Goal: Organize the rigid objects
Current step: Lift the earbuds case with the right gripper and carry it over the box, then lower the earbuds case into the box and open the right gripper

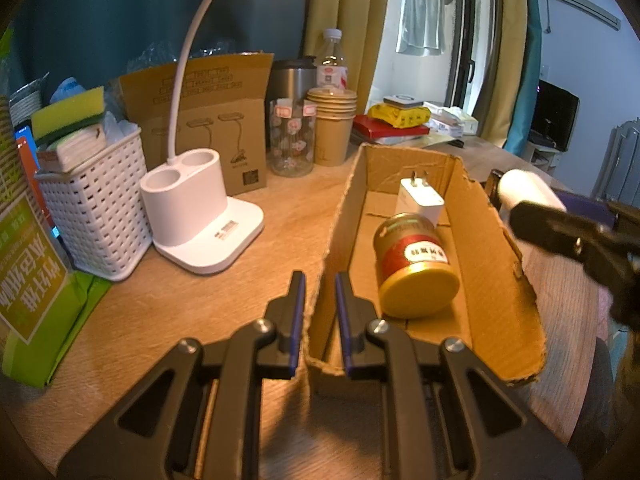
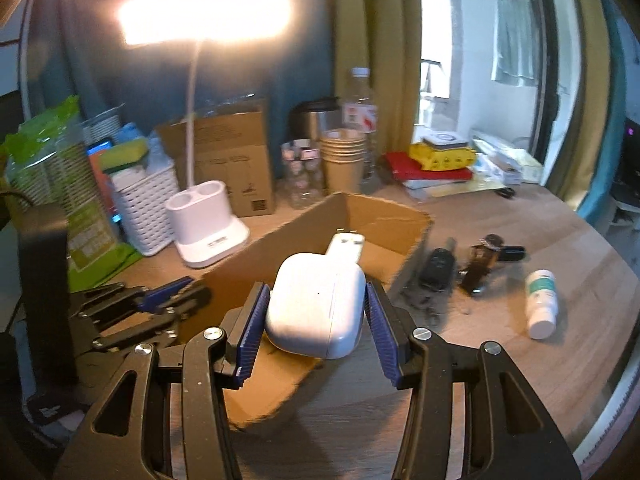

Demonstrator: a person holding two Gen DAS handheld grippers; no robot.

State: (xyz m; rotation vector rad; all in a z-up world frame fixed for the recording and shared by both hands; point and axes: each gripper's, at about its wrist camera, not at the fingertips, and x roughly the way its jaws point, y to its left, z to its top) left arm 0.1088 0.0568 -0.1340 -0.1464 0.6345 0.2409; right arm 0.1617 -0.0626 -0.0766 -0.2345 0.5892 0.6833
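An open cardboard box (image 1: 500, 240) lies on the wooden desk. Inside it are a tin with a yellow lid and red label (image 1: 416, 264), lying on its side, and a white charger plug (image 1: 420, 198). My left gripper (image 1: 320, 278) is shut on the box's near left wall. My right gripper (image 2: 316, 286) is shut on a white earbud case (image 2: 316, 308), held above the near end of the box (image 2: 384, 212). To the right of the box, a black car key (image 2: 438, 268), a dark watch-like item (image 2: 484, 260) and a small white bottle (image 2: 542, 304) lie on the desk.
Left of the box stand a white lamp base (image 1: 200, 216), a white woven basket (image 1: 96, 208) and a green pack (image 1: 32, 280). Behind are a glass jar (image 1: 292, 136), stacked paper cups (image 1: 332, 120) and a pile of books (image 1: 392, 124). The lamp is lit.
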